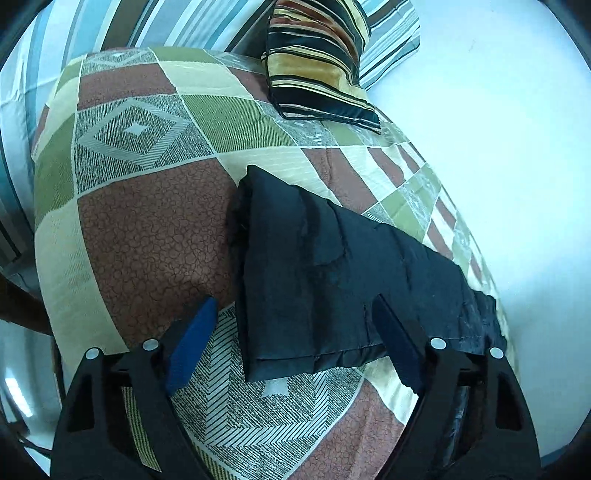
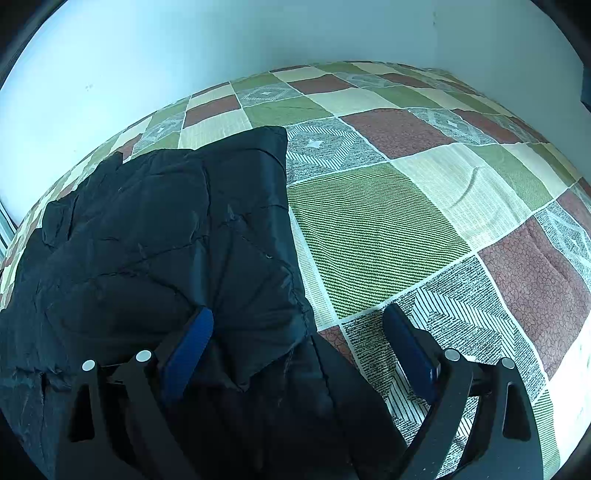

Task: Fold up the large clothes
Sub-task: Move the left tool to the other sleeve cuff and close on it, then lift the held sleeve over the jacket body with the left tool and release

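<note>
A black quilted jacket (image 1: 332,266) lies folded on a patchwork bedspread (image 1: 147,229). In the left wrist view its hem edge lies between my fingers. My left gripper (image 1: 295,314) is open above that near edge, holding nothing. In the right wrist view the jacket (image 2: 166,240) fills the left half, with a folded corner near my fingers. My right gripper (image 2: 299,325) is open over the jacket's right edge, empty, its left finger (image 2: 188,343) above the fabric and its right finger (image 2: 406,339) above the bedspread (image 2: 388,229).
A striped gold, black and brown cushion (image 1: 317,62) lies at the bed's far end, with a striped pillow (image 1: 391,33) behind it. A pale wall (image 2: 147,55) runs along the far side of the bed.
</note>
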The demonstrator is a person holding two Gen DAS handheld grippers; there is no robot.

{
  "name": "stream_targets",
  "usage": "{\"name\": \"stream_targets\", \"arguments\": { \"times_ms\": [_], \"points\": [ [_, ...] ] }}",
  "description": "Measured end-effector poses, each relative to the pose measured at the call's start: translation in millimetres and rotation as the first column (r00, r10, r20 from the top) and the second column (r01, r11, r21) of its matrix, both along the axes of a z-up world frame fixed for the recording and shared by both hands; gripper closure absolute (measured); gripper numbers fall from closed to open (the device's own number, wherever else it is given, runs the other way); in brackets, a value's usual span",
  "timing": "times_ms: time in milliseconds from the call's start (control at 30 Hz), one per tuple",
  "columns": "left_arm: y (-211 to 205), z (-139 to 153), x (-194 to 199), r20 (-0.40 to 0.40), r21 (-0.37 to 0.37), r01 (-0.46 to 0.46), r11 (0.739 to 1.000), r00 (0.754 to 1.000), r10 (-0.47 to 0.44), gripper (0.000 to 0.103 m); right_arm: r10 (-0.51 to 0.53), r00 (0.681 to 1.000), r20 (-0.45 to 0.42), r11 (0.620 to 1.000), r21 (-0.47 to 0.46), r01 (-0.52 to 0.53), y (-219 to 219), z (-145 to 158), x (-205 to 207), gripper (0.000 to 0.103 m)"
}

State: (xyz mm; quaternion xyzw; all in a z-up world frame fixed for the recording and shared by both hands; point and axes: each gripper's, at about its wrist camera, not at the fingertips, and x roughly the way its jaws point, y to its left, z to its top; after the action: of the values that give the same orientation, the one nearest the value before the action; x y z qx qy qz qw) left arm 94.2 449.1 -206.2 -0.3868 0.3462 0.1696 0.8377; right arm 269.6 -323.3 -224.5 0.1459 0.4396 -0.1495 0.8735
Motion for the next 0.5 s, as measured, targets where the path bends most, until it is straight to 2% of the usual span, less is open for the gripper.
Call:
{"name": "stream_targets", "arguments": {
  "times_ms": [100, 133, 167, 200, 267, 333, 433, 467, 500],
  "points": [
    [0.0, -0.4, 5.8, -0.006, 0.003, 0.015, 1.000, 1.000, -0.015, 0.023, 0.000, 1.000, 0.001, 1.000, 0.001, 0.000, 0.0, 0.1, 0.0, 0.011],
    [-0.5, 0.2, 7.0, 0.000, -0.004, 0.023, 1.000, 1.000, -0.023, 0.029, 0.000, 1.000, 0.001, 1.000, 0.001, 0.000, 0.0, 0.1, -0.1, 0.011],
    [-1.9, 0.6, 8.2, 0.008, -0.019, 0.038, 0.999, 0.999, -0.038, 0.039, 0.000, 1.000, 0.001, 1.000, 0.002, 0.000, -0.2, 0.1, -0.3, 0.011],
    [-4.0, 0.7, 8.6, 0.013, -0.034, 0.050, 0.998, 0.999, -0.049, 0.040, -0.001, 1.000, 0.000, 1.000, 0.001, 0.001, 0.0, 0.1, 0.0, 0.011],
    [-7.2, -1.7, 9.9, -0.005, -0.016, 0.056, 0.998, 0.998, -0.056, 0.040, -0.001, 1.000, 0.000, 1.000, 0.000, 0.001, 0.0, 0.2, -0.1, 0.011],
    [-6.7, -6.5, 12.4, -0.028, 0.000, 0.056, 0.998, 0.998, -0.056, 0.047, -0.001, 1.000, 0.000, 1.000, 0.001, 0.001, -0.2, 0.3, -0.2, 0.011],
    [0.4, -7.2, 13.9, -0.040, 0.002, 0.018, 1.000, 0.999, -0.018, 0.071, -0.001, 1.000, 0.002, 1.000, 0.003, 0.001, -0.2, 0.2, -0.2, 0.011],
    [2.6, -6.9, 14.0, -0.047, 0.002, 0.004, 1.000, 0.999, -0.004, 0.084, -0.001, 1.000, 0.002, 1.000, 0.004, 0.001, -0.4, 0.3, -0.3, 0.011],
    [4.2, -6.2, 13.5, -0.056, 0.003, -0.016, 1.000, 0.998, 0.016, 0.089, -0.002, 1.000, 0.003, 1.000, 0.005, 0.002, -0.4, 0.4, -0.5, 0.011]
  ]
}}
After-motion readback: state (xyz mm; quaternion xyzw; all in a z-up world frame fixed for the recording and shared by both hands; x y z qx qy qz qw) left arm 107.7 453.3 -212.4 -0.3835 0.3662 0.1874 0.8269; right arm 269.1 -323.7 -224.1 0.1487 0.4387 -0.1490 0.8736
